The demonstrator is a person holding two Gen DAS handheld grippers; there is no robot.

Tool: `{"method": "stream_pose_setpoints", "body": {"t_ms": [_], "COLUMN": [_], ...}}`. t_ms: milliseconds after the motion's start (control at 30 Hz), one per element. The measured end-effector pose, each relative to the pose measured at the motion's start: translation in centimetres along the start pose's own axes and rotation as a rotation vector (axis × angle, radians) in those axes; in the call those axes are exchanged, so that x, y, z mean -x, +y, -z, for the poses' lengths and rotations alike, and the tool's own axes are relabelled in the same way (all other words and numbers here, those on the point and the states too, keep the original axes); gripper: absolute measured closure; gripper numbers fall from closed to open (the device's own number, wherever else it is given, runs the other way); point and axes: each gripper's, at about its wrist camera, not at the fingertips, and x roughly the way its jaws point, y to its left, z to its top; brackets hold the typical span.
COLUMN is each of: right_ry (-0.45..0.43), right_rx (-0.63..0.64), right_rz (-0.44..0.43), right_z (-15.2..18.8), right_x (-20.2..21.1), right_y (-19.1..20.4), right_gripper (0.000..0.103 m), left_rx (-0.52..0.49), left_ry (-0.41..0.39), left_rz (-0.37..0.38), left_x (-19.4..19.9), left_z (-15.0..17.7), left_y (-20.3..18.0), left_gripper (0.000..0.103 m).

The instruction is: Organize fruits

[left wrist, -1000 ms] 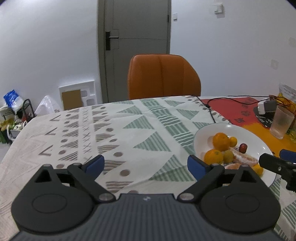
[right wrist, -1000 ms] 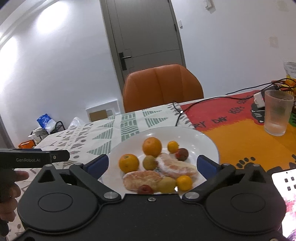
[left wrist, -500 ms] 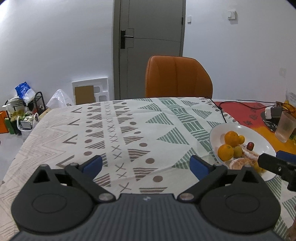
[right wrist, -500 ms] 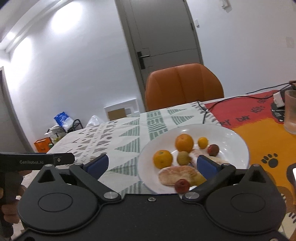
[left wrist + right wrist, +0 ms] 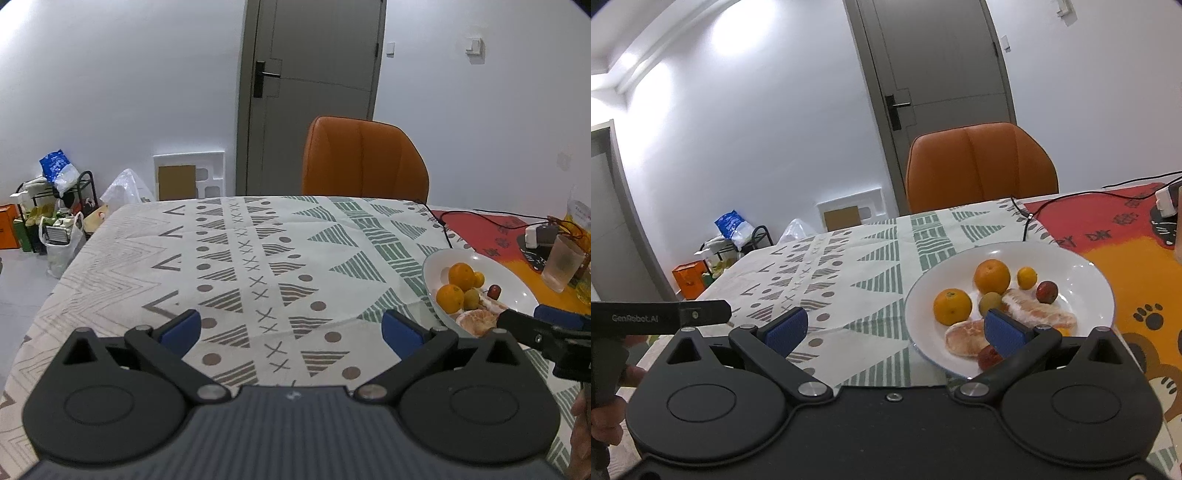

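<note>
A white plate [image 5: 1082,273] on the patterned tablecloth holds two oranges [image 5: 992,276], a small yellow citrus [image 5: 1027,277], a dark red fruit [image 5: 1046,291], a greenish fruit [image 5: 990,302] and peeled citrus pieces [image 5: 1038,314]. My right gripper [image 5: 894,328] hovers open at the plate's near left rim, nothing between its blue pads. My left gripper [image 5: 291,328] is over bare cloth left of the plate [image 5: 517,291], its jaws opening and empty. Each gripper's black finger shows at the edge of the other's view.
An orange chair [image 5: 364,158] stands at the table's far side. A black cable [image 5: 1027,221] runs over the cloth onto a red and orange mat [image 5: 1126,258]. On that mat, right of the plate, stand a plastic cup [image 5: 563,267] and a charger [image 5: 539,236].
Both views have swung left, so the plate has slid toward the right in each. The left gripper has drawn away from the plate over the cloth, and its jaws stand slightly wider.
</note>
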Motion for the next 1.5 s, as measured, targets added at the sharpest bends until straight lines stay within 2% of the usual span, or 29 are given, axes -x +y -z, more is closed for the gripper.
{"method": "stream_pose_setpoints", "body": {"t_ms": [400,967,1500], "right_ry": [0.013,0.065,0.096], "right_rx": [-0.004,0.027,0.024], "right_rz": [-0.02,-0.067,-0.042], "right_z": [0.4,1.1,2.1], "right_x": [1.1,1.9,1.8], "right_y": [1.1,2.9,2.4], "right_gripper": [0.0,0.0,0.0], "left_rx": [0.029,0.058,0.069], "left_ry": [-0.009,-0.003,0.036], "left_rz": [0.001,-0.047,-0.072], "left_x": [2.6,4.8,5.0], "left_z": [0.8,2.0,3.4], "left_y": [1.4,3.1,3.7], "left_gripper": [0.0,0.0,0.0]}}
